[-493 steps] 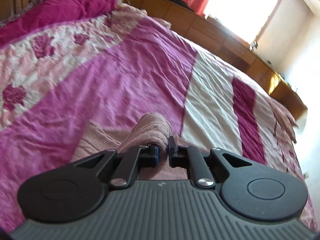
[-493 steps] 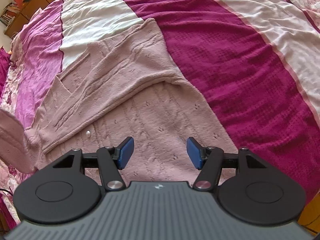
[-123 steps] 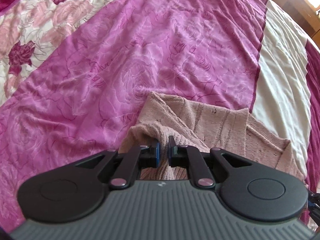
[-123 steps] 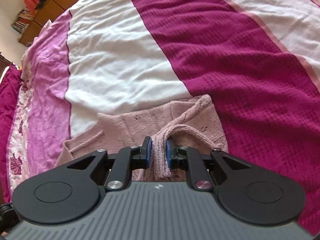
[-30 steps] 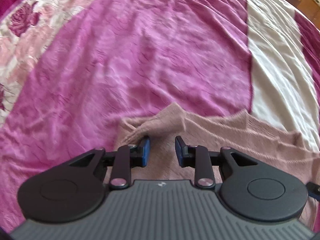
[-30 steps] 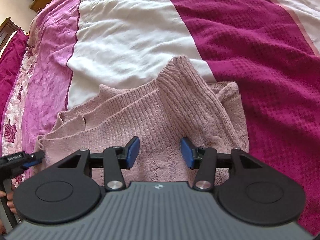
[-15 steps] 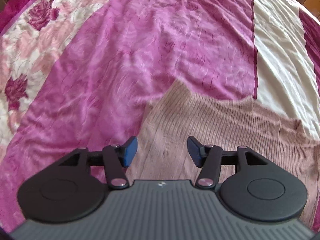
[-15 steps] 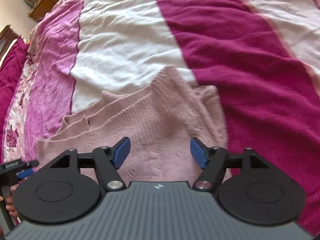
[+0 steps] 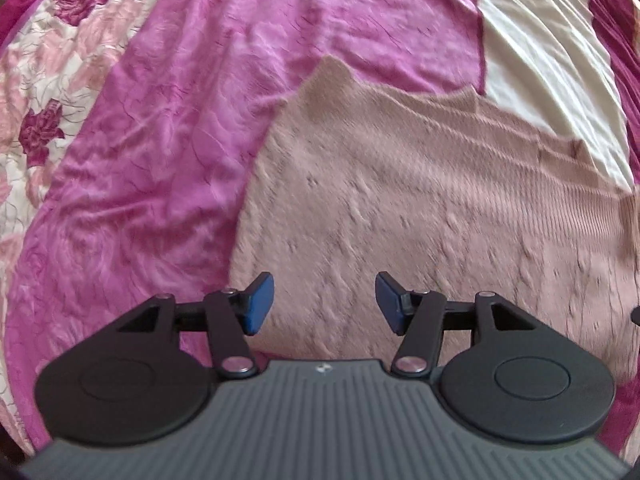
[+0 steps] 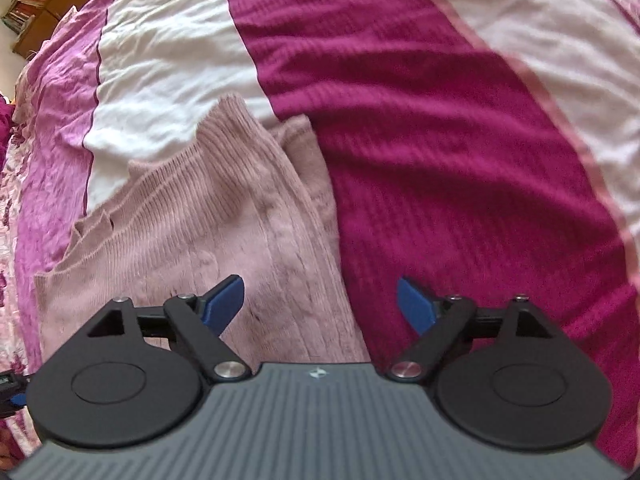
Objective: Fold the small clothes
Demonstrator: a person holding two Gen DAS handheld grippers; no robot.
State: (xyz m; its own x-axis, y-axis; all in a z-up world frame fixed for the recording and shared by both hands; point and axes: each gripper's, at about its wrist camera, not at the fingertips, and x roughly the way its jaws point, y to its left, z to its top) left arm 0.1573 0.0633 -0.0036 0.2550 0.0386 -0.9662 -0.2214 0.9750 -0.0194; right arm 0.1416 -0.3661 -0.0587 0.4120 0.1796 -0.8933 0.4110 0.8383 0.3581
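In the left wrist view the left tongs (image 9: 325, 303) stand about half apart with nothing between the blue pads, having just been opening, and they hang over the near left part of the pink knitted sweater (image 9: 420, 208). The sweater lies folded and flat on the bed, filling the centre and right of that frame, its left edge running up from beside the left pad to a small peak at upper centre; the bedspread (image 9: 160, 128) shows mauve and rose-patterned on the left. The garment's long axis appears to run across the frame from left to right, so its bulk lies ahead of and to the right of these tongs. In the right wrist view the right tongs (image 10: 320, 307) are wide, also having just been opening, and empty. Here the sweater (image 10: 208, 232) fills the lower left and centre, with its right edge passing between the pads, and the magenta band of the bedspread (image 10: 440, 140) lies under the right pad. Each gripper seems nearest its own end of the fold, so a further fold would likely need both.
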